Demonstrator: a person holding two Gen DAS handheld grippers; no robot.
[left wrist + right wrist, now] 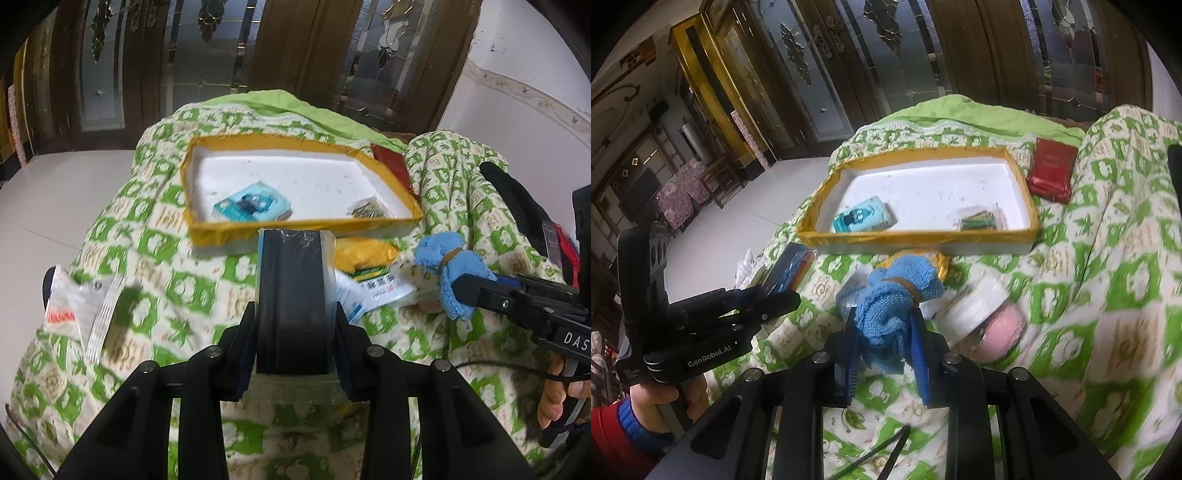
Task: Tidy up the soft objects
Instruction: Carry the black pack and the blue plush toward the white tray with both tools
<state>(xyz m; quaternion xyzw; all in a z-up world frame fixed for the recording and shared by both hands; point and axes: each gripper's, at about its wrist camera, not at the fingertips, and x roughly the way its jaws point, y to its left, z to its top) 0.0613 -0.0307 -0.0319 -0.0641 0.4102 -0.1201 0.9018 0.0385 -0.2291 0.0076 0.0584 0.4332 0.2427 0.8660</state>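
My left gripper is shut on a dark flat pack in clear wrap, held upright above the green patterned quilt. Seen from the right wrist, that gripper holds the same pack at the left. My right gripper is shut on a bunched blue towel; the left wrist view shows it with the towel at the right. Beyond both lies a white tray with a yellow rim, holding a teal pack and a small clear packet.
A yellow bag and a white printed packet lie in front of the tray. A white roll beside something pink rests on the quilt. A red box sits right of the tray. White plastic wrappers lie at the left.
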